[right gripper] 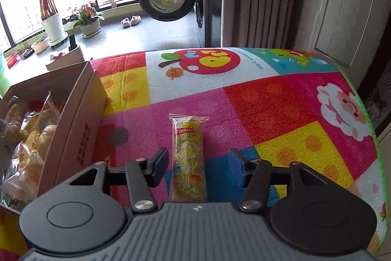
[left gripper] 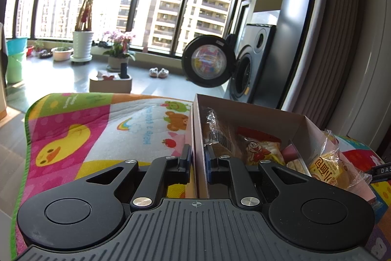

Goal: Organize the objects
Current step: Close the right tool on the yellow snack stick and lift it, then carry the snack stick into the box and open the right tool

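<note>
The long snack bar [right gripper: 188, 158] lies flat on the play mat [right gripper: 268, 102], lengthwise along my right gripper [right gripper: 198, 164], whose jaws stand wide open on either side of it and touch nothing. It is a slim, clear-wrapped stick, pale yellow and crumbly-looking inside, with a red and yellow label band near its far end and a crimped seal beyond that; I judge it light, crinkly and easy to crush. To take it well I would lower until the pads flank the wrapper's middle, keep the bar centred between them, close gently, then lift straight before swinging left to the cardboard box [right gripper: 73, 119], which sits just beside it on the mat and already holds several wrapped snacks [left gripper: 259, 151]. My left gripper [left gripper: 198, 160] has its jaws pinched on the box's near wall [left gripper: 199, 138], one pad outside and one inside, which I take as steadying the box. A loose bread packet [left gripper: 327, 163] leans over the box's right edge and could snag on the way in.
</note>
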